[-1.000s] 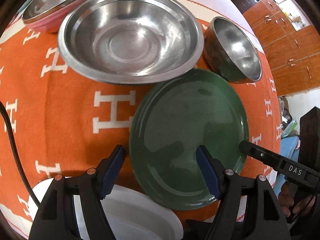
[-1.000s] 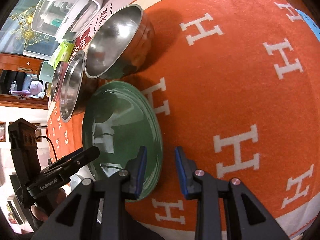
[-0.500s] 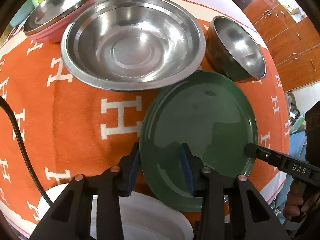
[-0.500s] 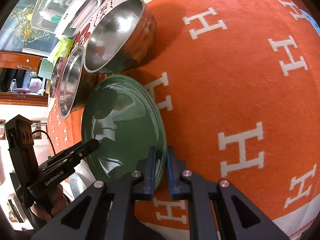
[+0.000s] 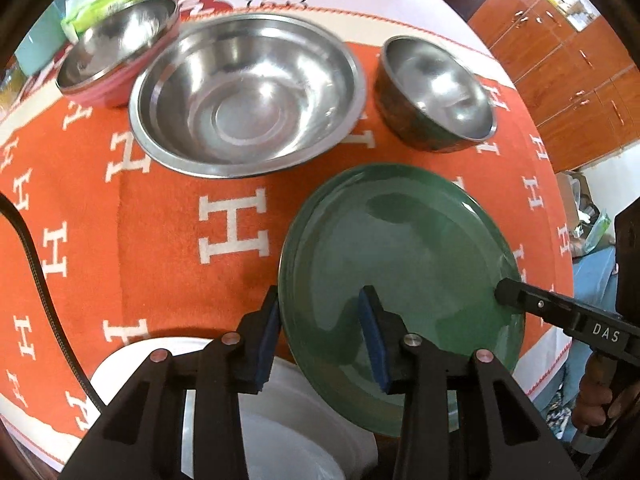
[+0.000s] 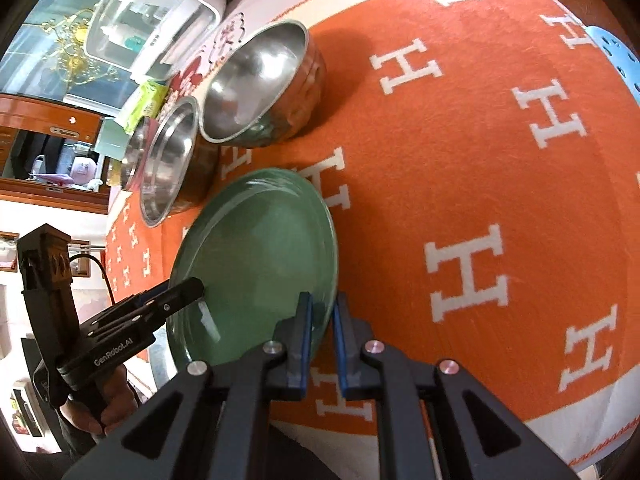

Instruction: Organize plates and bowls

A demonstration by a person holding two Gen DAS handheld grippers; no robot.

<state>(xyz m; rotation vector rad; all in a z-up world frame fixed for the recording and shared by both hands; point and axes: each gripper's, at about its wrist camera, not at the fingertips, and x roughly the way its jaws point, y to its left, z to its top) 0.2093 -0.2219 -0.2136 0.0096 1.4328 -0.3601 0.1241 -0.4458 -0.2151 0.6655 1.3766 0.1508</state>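
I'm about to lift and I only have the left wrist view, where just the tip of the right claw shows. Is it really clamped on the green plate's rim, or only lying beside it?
Observer: Clamped. The right claw has just closed, with one pad on each side of the green plate rim.
Operator: Is anything on the cloth on that claw's side of the plate?
Observer: Next to the plate there is only bare orange cloth. A pale blue perforated thing shows at the frame's right edge, well apart from the plate.
Operator: And beyond the bowls?
Observer: A white box with a clear lid stands past the small steel bowl.
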